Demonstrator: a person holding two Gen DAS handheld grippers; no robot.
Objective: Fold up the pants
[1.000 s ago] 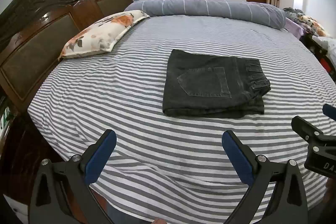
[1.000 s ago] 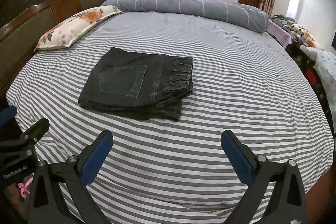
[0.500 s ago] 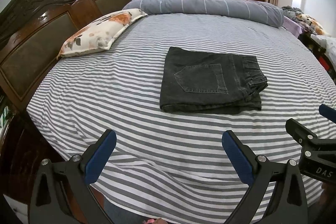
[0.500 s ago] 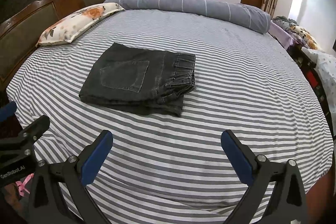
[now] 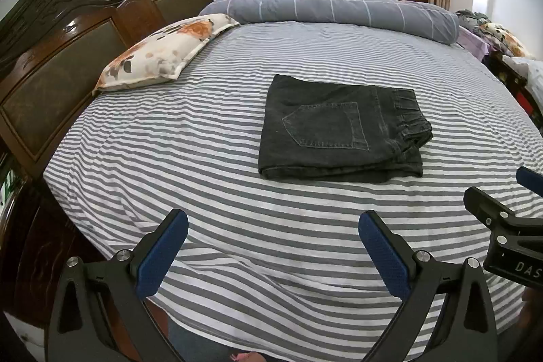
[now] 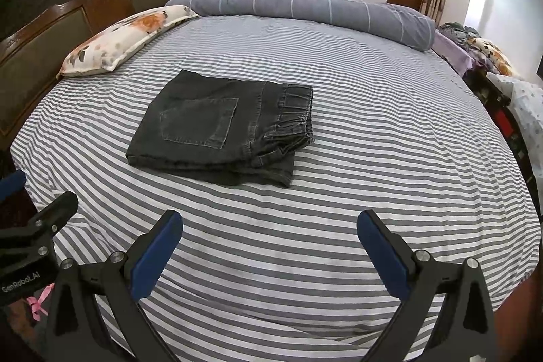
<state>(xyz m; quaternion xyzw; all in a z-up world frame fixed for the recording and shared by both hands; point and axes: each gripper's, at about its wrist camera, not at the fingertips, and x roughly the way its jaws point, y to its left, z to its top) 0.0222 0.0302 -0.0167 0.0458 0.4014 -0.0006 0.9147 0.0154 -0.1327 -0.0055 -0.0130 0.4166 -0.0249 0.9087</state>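
Striped sheets cover the big bed (image 5: 210,165) in a bedroom with a dark wooden headboard (image 5: 85,33).

Closest in, the left gripper (image 5: 273,246) is spread wide and holds nothing. It hangs over the near edge of the bed. The right gripper (image 6: 269,248) is spread wide and empty too, and it sits beside the left one, on the side away from the headboard.

Farther out, the pants (image 5: 342,128) lie in the middle of the bed, well apart from both grippers. They are dark and folded into a neat block. A back pocket faces up. The waistband end points away from the headboard. Under it, a bottom layer sticks out a little at the near corner.

A flowery pillow (image 5: 163,56) rests against the headboard. A long grey rolled blanket (image 5: 339,9) lies across the far side of the bed, past the pants.

The folding looks done, or nearly done. To finish well, pinch only that loose bottom corner and slide it under gently, so the layers line up. Keep the grippers low and slow, so the block does not come undone. If it looks neat enough, leave it alone.
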